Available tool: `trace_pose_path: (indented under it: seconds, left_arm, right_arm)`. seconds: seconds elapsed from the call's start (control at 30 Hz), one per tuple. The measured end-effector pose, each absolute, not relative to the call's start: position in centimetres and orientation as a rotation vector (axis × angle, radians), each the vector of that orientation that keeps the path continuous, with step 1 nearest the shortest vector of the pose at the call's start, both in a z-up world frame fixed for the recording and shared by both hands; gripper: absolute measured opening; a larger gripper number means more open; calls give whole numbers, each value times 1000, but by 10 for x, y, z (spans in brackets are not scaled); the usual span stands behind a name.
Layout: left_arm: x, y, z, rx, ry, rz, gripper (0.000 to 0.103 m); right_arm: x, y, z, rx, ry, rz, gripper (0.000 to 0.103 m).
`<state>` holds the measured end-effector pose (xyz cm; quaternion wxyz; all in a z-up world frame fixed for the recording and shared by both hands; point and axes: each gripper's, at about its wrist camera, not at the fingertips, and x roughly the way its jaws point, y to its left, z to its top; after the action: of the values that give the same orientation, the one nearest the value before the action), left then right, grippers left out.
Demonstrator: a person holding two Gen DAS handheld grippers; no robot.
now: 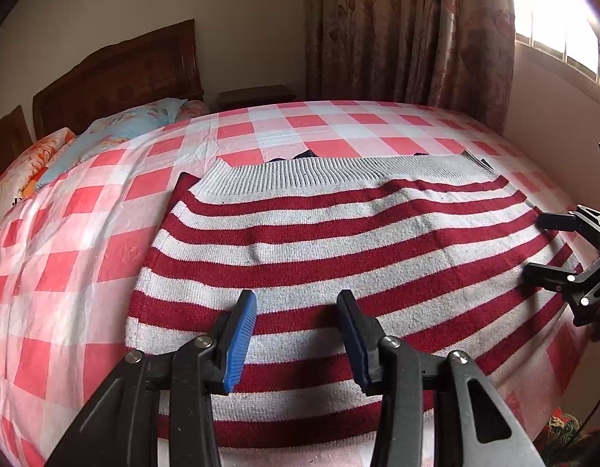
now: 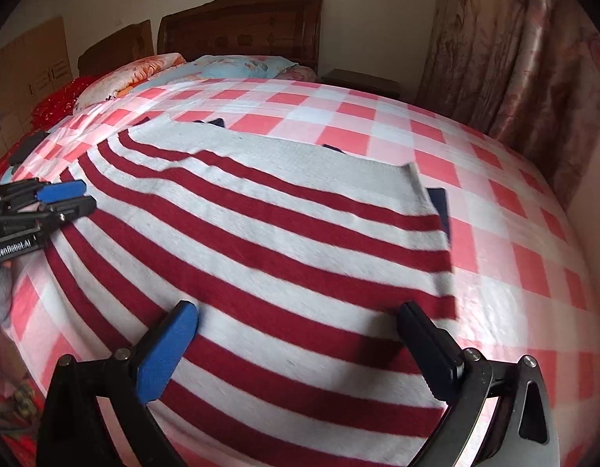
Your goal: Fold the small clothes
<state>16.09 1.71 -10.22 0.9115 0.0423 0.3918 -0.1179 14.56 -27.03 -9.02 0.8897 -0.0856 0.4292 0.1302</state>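
Observation:
A red and grey striped knit sweater (image 1: 338, 241) (image 2: 280, 241) lies flat on the bed, its grey ribbed hem (image 1: 338, 171) on the far side. Dark blue bits of fabric (image 2: 440, 198) peek out from under its far and right edges. My left gripper (image 1: 296, 305) hovers open over the sweater's near part, with nothing pinched between its blue pads (image 1: 241, 327). In the right wrist view it (image 2: 72, 198) shows at the sweater's left edge. My right gripper (image 2: 296, 309) stands wide open above the sweater's near right part. Seen from the left wrist view, it (image 1: 549, 247) is at the sweater's right edge.
The bed carries a pink and white check sheet (image 1: 85, 233) (image 2: 514, 214). Pillows (image 1: 117, 128) (image 2: 241, 64) lie by the wooden headboard (image 1: 117, 78). A dark nightstand (image 1: 255, 95), floral curtains (image 1: 409, 31) and a bright window (image 1: 564, 19) stand beyond. Cardboard boxes (image 2: 31, 66) stand at the left.

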Motion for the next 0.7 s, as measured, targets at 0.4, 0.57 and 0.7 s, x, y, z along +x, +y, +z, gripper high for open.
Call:
trace_pose_path:
  seconds: [0.4,0.57,0.7]
  left_arm:
    - [158,19,-102,95,804,-240,45]
    - [158,20,-102,93,803,-240,46]
    - [158,21,-101,89,801,-242,46]
  right_arm:
    - [122,-338,-98,-72,926,169,103]
    - [96,-366,-96,37,953,90,103]
    - [72,-372,-94,150,947,100,103]
